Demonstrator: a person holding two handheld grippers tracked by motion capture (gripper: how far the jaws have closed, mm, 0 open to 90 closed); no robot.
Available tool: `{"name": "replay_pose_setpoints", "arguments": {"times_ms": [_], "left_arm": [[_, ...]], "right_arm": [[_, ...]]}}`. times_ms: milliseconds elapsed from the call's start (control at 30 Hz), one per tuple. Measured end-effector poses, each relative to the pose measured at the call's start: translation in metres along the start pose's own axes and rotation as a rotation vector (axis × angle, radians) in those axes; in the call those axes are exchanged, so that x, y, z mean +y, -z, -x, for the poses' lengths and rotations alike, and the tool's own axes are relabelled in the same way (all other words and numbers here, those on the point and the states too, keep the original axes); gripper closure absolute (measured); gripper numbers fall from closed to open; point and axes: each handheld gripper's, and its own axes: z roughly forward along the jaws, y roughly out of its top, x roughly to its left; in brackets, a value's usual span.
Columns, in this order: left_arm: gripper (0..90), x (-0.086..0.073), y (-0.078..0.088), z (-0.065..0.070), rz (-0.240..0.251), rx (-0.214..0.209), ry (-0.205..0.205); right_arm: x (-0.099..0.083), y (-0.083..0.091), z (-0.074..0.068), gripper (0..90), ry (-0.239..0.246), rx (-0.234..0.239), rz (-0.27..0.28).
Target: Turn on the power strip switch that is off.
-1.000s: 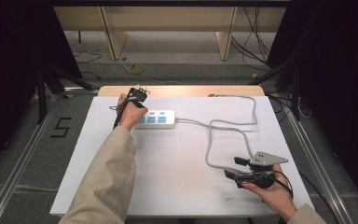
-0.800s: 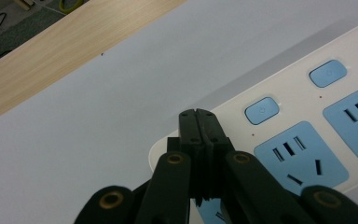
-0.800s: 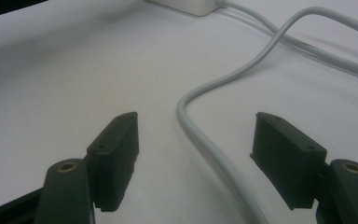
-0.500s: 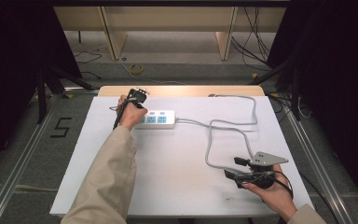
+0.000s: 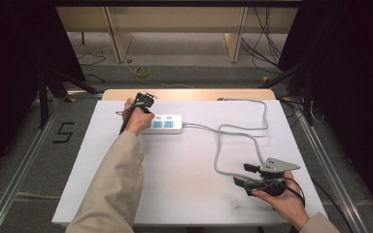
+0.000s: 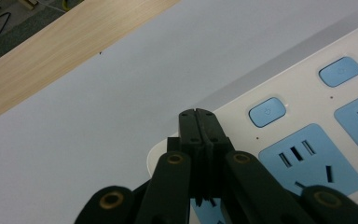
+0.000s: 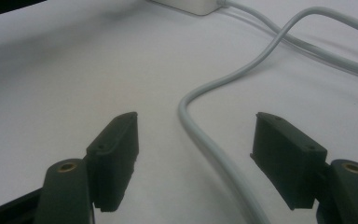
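Power strip (image 5: 164, 124) being kept at far left of white table (image 5: 184, 194), long axis left-right | left gripper (image 6: 197, 122) being held closed, empty, over its left end, beside switch button (image 6: 266, 111) | right gripper (image 7: 193, 158) being held wide, straddling grey cord (image 7: 214, 149) at near right, well apart.

White table (image 5: 175, 194): power strip (image 5: 167, 124), grey cable (image 5: 233, 131) on it.

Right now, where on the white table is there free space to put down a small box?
The near-left stretch of the table is bare, between the sleeve and the cable loop. The far-right corner beyond the cable is also bare. It is crowded around the power strip and the right gripper.
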Motion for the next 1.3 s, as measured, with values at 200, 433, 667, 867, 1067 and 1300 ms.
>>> {"name": "replay_pose_setpoints", "arguments": {"times_ms": [200, 433, 667, 867, 1067, 1300], "left_arm": [[89.8, 0.0002, -0.0005, -0.0007, -0.006, -0.003, 0.003], [89.9, 0.0008, -0.0013, -0.0013, -0.011, -0.009, 0.026], [89.9, 0.0051, -0.0023, -0.0001, -0.042, 0.0, 0.012], [89.9, 0.0065, -0.0024, -0.0006, -0.056, -0.003, 0.019], [89.9, 0.0082, -0.0031, -0.0002, -0.065, -0.001, 0.02], [89.9, 0.0085, -0.0036, -0.0013, -0.065, -0.01, 0.036]], "right_arm": [[0.0, -0.0001, 0.0, 32.2, 0.002, 0.0, -0.001], [0.0, 0.0, 0.0001, 32.2, 0.001, 0.0, -0.001], [0.0, 0.0, 0.0005, 32.2, 0.002, 0.001, -0.002], [-0.0001, 0.0001, 0.0006, 32.2, 0.001, 0.003, 0.001], [0.0002, -0.0002, 0.0006, 32.2, 0.005, 0.004, 0.002], [0.0003, -0.0004, 0.0005, 32.2, 0.005, 0.005, 0.0]]}}
